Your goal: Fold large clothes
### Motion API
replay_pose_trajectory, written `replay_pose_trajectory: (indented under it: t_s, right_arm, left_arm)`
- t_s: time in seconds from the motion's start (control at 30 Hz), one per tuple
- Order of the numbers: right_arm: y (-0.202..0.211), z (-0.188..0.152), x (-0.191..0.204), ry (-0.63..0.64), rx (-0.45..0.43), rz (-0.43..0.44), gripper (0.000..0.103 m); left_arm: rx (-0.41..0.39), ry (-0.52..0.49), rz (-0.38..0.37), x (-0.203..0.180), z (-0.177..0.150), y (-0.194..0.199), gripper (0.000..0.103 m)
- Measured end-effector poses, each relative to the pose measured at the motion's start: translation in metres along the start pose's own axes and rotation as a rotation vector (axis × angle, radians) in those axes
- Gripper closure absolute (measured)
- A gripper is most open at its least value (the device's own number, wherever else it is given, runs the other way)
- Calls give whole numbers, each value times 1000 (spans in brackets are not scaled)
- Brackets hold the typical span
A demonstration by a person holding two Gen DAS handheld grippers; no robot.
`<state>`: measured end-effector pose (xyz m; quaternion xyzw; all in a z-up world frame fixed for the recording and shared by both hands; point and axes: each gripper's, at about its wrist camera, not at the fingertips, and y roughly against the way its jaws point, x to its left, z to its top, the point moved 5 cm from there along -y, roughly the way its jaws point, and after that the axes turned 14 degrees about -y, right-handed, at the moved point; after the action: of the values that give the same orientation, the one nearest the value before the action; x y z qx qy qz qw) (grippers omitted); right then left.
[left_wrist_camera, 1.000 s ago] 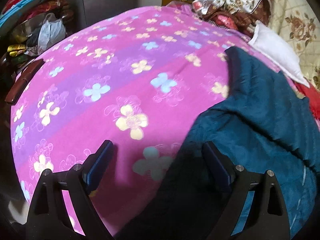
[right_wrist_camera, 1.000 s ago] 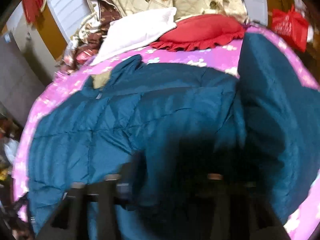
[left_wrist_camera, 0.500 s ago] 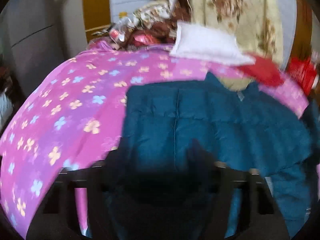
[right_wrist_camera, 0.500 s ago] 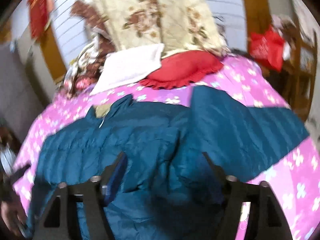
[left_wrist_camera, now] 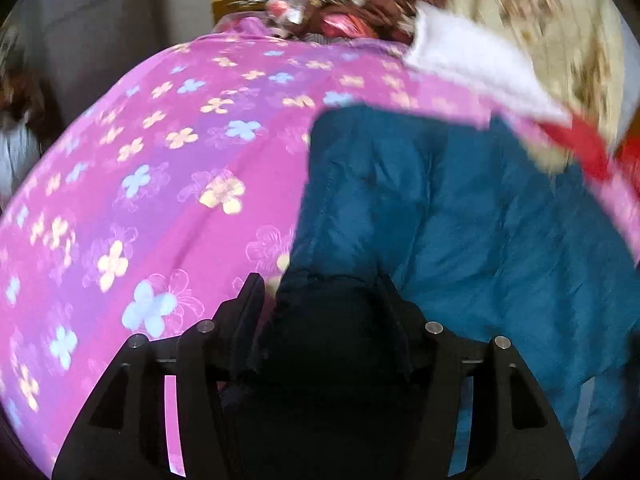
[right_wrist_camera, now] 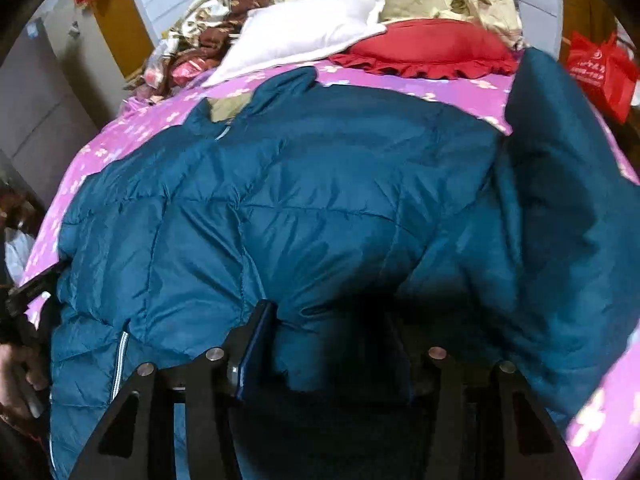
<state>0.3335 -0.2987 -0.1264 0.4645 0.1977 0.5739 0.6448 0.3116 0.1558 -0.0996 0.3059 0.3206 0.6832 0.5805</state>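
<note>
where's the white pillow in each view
Left wrist: white pillow at the upper right, blurred, beyond the blue jacket.
Right wrist: white pillow at top centre, left of the red cushion.
Shared landmark: the blue jacket on the pink sheet, with the pillow at its far end in both views.

Teal quilted puffer jacket [right_wrist_camera: 320, 208], large, shiny fabric, stitched in padded panels. Lies spread across the pink flowered bed [left_wrist_camera: 160, 184], collar toward the pillows, pale lining showing at the neck. One sleeve [right_wrist_camera: 568, 184] splays out to the right. Hem edge bunched and lifted at the near side; a light stripe runs along the lower left edge. Surface creased, not yet folded flat.
</note>
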Motion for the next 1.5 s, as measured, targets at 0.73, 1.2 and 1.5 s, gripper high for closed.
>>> replay_pose_trajectory:
  t_s: [0.73, 1.2, 1.5]
  right_arm:
    - [17, 28, 67, 39, -276, -50, 43]
    - [16, -14, 54, -18, -166, 2, 6]
    - [67, -16, -5, -20, -195, -42, 7]
  left_arm:
    - [77, 16, -37, -9, -3, -27, 22]
    - [-32, -151, -18, -45, -17, 20, 22]
    - [-12, -189, -3, -50, -25, 28, 22]
